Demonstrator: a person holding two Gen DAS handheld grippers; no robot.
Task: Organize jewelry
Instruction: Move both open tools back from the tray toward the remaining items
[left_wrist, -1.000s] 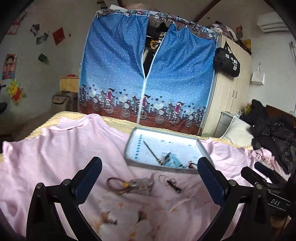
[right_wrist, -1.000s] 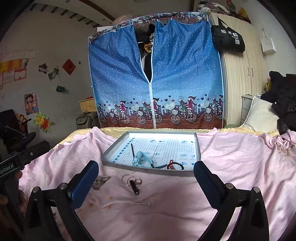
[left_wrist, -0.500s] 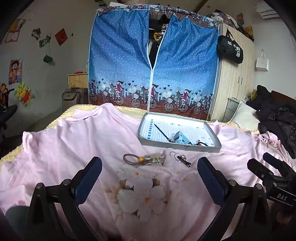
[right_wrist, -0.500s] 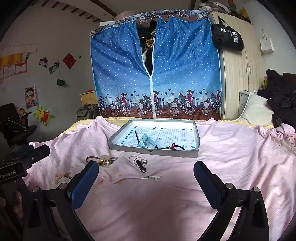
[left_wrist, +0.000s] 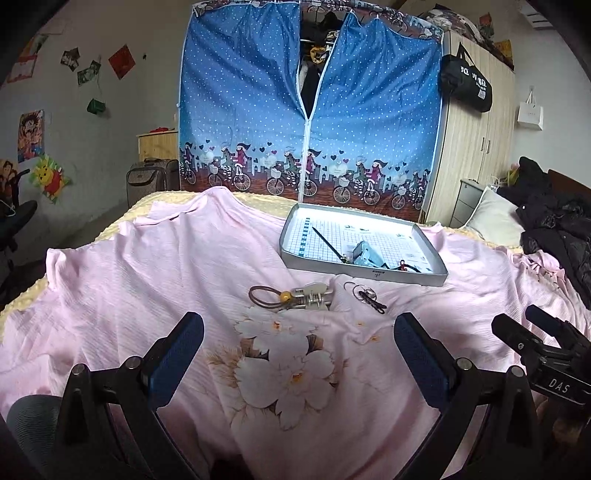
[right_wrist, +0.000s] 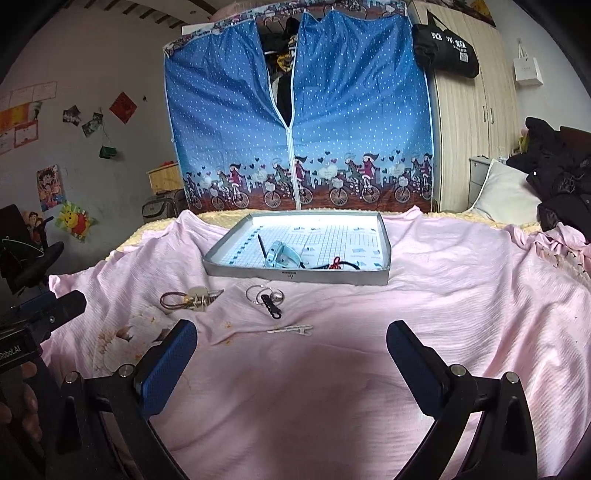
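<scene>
Two hand-held grippers, left (left_wrist: 298, 354) and right (right_wrist: 291, 354), both wide and empty, now drawn back from the bed (right_wrist: 461, 295). Left to right on it: hair tie (right_wrist: 173, 298), rings (right_wrist: 264, 295), clip (right_wrist: 291, 329); tray (right_wrist: 295, 275) beyond. Three pieces remain unsorted.

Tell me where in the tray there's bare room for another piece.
The tray's far half and right side, toward the back rim, lie bare. Its near edge is crowded: the black stick, pale blue clip and red-and-black cord.
</scene>
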